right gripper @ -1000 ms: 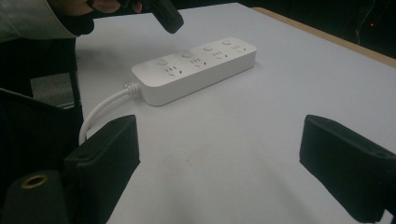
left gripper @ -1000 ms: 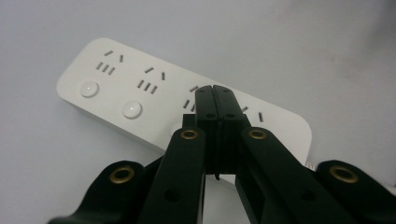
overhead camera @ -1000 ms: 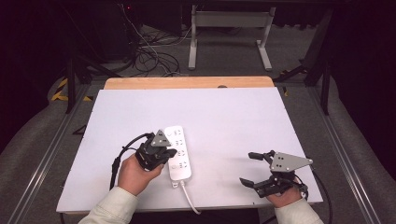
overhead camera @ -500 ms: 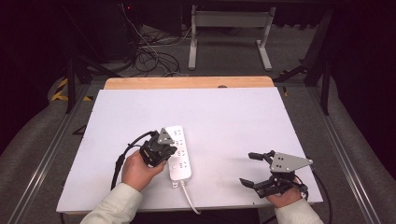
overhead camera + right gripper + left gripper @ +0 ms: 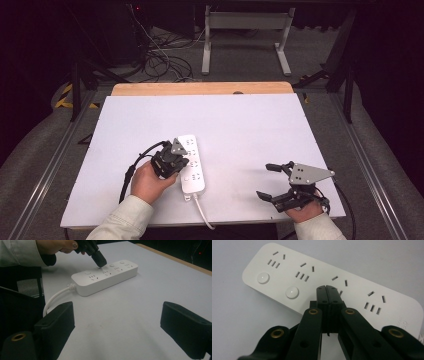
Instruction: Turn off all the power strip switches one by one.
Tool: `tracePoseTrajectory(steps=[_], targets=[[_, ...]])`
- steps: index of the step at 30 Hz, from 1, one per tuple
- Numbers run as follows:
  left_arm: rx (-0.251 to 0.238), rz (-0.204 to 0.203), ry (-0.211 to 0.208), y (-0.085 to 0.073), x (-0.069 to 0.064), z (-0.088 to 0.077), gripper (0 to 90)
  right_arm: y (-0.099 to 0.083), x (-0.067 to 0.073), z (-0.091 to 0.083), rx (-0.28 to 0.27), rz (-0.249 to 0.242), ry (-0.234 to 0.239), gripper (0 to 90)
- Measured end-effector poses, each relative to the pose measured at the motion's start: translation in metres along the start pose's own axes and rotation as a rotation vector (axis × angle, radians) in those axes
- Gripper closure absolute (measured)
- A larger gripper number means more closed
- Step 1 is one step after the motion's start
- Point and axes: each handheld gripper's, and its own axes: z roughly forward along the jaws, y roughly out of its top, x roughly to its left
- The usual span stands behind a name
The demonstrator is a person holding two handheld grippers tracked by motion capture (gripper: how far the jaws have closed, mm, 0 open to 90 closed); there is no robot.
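High view: white power strip (image 5: pixel 191 163) lies flat on the white table (image 5: pixel 240 125), near the front edge, left of centre, long axis running front to back, its white cord (image 5: pixel 202 215) trailing off the front edge. It has four socket groups, each with a round button beside it. Left hand (image 5: pixel 147 181) comes in from the front-left, tilting the left gripper (image 5: pixel 184 161) down onto the strip's top. Jaws pressed together, nothing between them; in the left gripper view the joined tips (image 5: pixel 327 290) sit at the third socket group, contact unclear. Right gripper (image 5: pixel 270 181) rests near the front-right corner, jaws spread wide, well apart from the strip.
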Motion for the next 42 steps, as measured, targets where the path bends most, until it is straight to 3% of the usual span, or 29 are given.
tracePoseTrajectory(steps=[9, 21, 33, 42], targets=[[0.008, 0.001, -0.003, -0.0005, 0.0003, 0.0015, 90.0, 0.0000, 0.0000, 0.0002, 0.000, 0.000, 0.001, 12.4], [0.018, 0.038, 0.041, 0.0000, -0.0072, 0.0053, 90.0, 0.0000, 0.0001, 0.0004, 0.004, 0.000, -0.002, 12.3], [-0.009, 0.003, 0.001, -0.0042, -0.0014, 0.0051, 90.0, 0.0000, 0.0006, 0.0003, 0.002, 0.002, 0.000, 12.4], [-0.011, -0.011, -0.004, -0.0047, -0.0004, 0.0051, 90.0, 0.0000, 0.0008, 0.0007, 0.004, 0.003, 0.001, 12.4]])
